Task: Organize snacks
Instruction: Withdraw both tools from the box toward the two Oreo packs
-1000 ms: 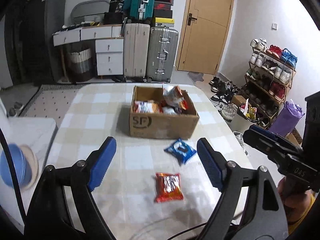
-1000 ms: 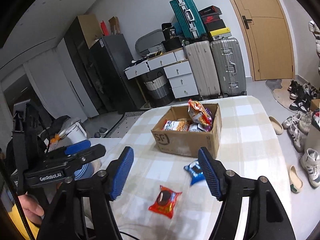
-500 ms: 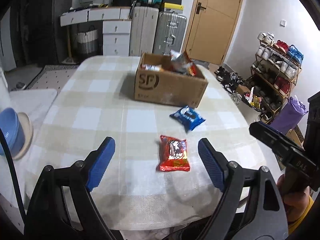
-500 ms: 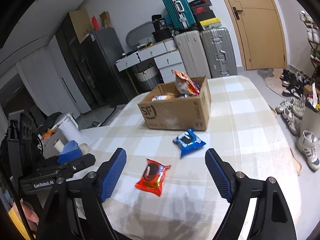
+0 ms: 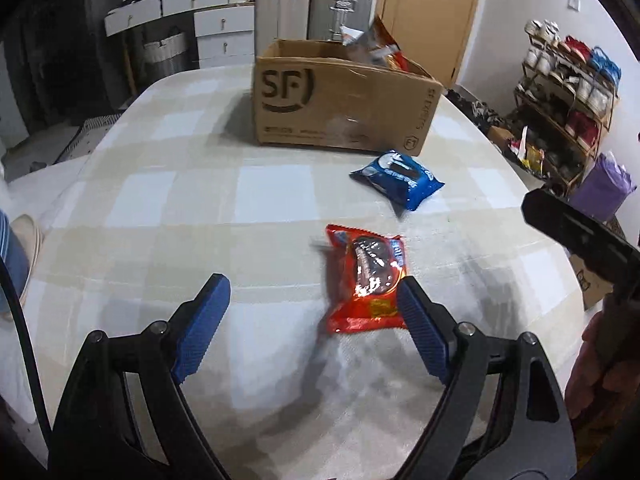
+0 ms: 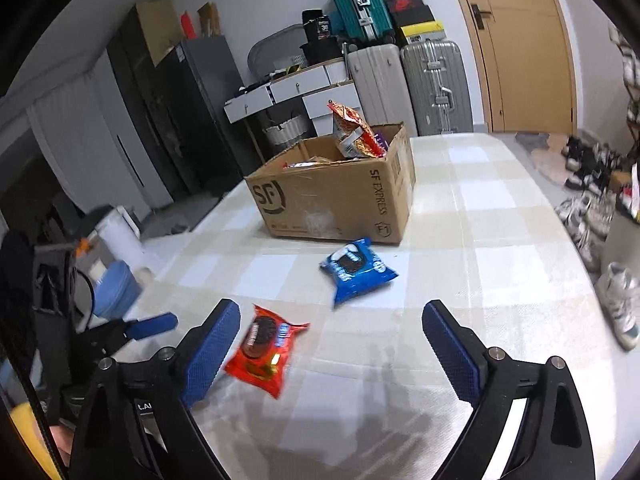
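Note:
A red snack packet [image 5: 366,276] lies flat on the checked tablecloth, just ahead of my left gripper [image 5: 310,296] and beside its right finger. It also shows in the right wrist view [image 6: 266,348], next to the left finger of my right gripper [image 6: 332,322]. A blue cookie packet [image 5: 398,178] [image 6: 354,270] lies farther on, near the front right corner of the cardboard box [image 5: 340,108] [image 6: 332,200]. The box holds several snack bags, one sticking up [image 6: 354,130]. Both grippers are open and empty, low over the table.
The table [image 5: 160,208] ends at a rounded edge on the right. Beyond it stand a shoe rack [image 5: 568,100] and a purple bag [image 5: 604,188]. Suitcases [image 6: 434,84], drawers and a door stand behind the box. A blue bowl [image 6: 114,288] sits off the table's left side.
Both grippers have dropped lower and come closer to the table and the two packets. The box and the packets have not moved.

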Demonstrator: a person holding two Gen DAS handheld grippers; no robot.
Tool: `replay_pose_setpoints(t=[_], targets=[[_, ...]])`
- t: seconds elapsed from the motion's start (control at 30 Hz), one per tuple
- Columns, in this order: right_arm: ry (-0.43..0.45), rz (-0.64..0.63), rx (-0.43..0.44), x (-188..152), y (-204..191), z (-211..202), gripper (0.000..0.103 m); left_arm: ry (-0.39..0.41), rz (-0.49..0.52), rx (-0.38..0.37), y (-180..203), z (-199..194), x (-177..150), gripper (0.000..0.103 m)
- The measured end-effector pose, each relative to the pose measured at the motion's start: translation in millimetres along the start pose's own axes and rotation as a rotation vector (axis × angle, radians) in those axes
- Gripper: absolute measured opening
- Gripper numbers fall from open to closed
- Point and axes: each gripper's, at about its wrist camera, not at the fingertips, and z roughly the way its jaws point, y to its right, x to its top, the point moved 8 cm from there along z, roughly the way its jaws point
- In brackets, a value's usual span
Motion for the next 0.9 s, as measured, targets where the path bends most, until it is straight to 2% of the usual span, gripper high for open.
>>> replay_pose_setpoints(t=[0.07, 0.23, 0.5, 0.6, 0.73, 0.9], targets=[[-0.009, -0.008, -0.017, -1, 4, 3, 0.099, 0.0, 0.019, 0.015, 6, 3, 4, 0.084], [-0.035, 0.039, -0.041, -6, 18, 5, 0.099, -0.003, 0.014, -0.03, 21, 8, 9, 0.088], [-0.02, 0.117, -0.029, -6, 31, -9, 0.1, -0.061, -0.007, 0.02, 25, 31, 5, 0.089], [-0.017, 0.114, -0.024, -6, 29, -13, 0.1, -0.08, 0.004, 0.023, 34, 41, 5, 0.089], [-0.011, 0.086, -0.035, -7, 25, -18, 0.1, -0.11, 0.021, 0.069, 40, 58, 4, 0.089], [-0.02, 0.075, -0.026, -8, 21, -18, 0.1, -0.139, -0.012, 0.051, 37, 72, 1, 0.089]])
